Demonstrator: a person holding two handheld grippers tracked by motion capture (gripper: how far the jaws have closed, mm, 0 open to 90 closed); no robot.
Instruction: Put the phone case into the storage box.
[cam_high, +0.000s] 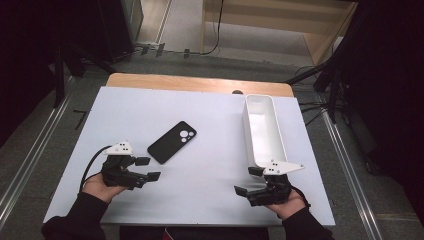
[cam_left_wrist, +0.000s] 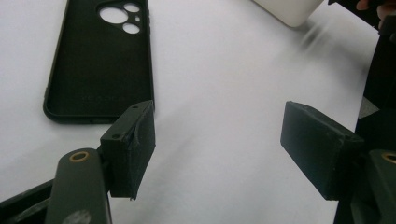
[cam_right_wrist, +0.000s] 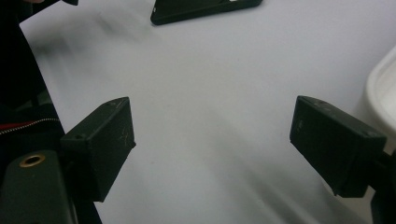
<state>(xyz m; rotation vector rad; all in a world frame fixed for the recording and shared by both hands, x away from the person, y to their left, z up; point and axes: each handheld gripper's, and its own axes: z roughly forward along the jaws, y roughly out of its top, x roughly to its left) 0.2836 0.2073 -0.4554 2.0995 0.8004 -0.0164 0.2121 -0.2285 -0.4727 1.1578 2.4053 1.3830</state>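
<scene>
A black rubbery phone case (cam_high: 172, 142) lies flat on the white surface (cam_high: 210, 175), just beyond the left gripper (cam_high: 148, 168), whose fingers are spread and empty. The right gripper (cam_high: 248, 181), likewise spread, waits beside a long white plastic bin (cam_high: 263, 130). Likely best: approach low, straddle the case's near edge, then pinch firmly.

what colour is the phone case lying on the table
Black, with round camera cutouts. The phone case shows best in the left gripper view.

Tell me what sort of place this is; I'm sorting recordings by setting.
Likely a lab or recording workspace, not a home: a white table holding just a black phone case and a white bin, with floor rails and loose cables around it.
</scene>
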